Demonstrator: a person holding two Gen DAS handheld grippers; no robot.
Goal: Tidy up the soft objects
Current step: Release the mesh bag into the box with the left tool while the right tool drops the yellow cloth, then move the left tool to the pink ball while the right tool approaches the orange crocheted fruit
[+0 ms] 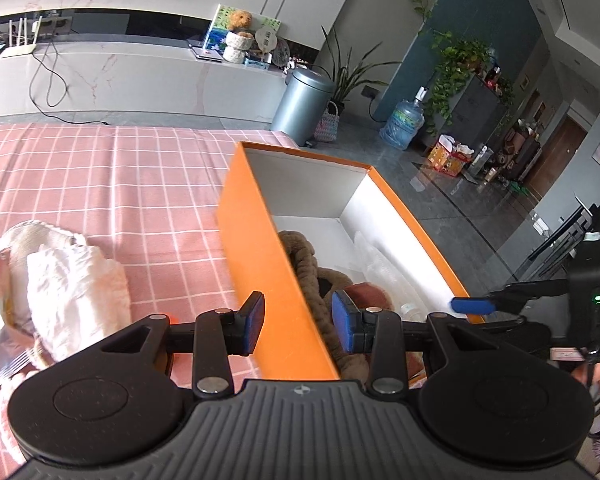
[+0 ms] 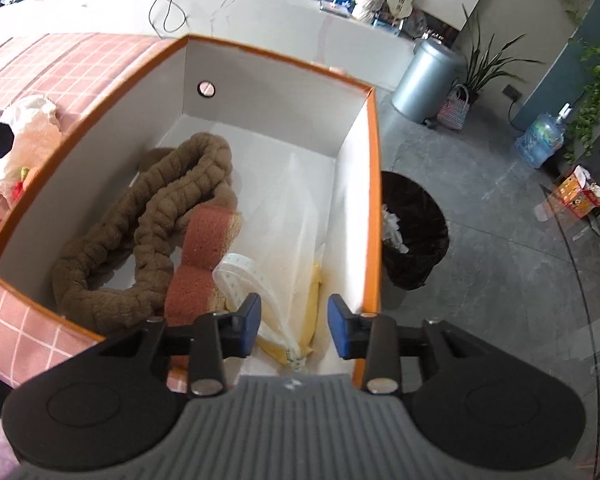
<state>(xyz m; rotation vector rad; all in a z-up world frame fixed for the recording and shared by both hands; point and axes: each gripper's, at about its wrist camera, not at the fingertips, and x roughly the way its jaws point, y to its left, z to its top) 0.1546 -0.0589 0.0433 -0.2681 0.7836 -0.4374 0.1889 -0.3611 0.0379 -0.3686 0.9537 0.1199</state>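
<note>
Pink checked cloth (image 2: 60,64); orange box (image 2: 374,184) lengthwise away.

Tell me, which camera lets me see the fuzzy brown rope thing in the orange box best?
The right wrist view. It looks down into the orange cardboard box, so the fuzzy brown plush rope shows nearly whole, looped on the white floor. In the left wrist view the box's near wall hides most of the rope.

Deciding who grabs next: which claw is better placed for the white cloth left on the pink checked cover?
Left. The left claw is open beside the white cloth, outside the orange box. The right claw hangs open over the box's far side.
</note>
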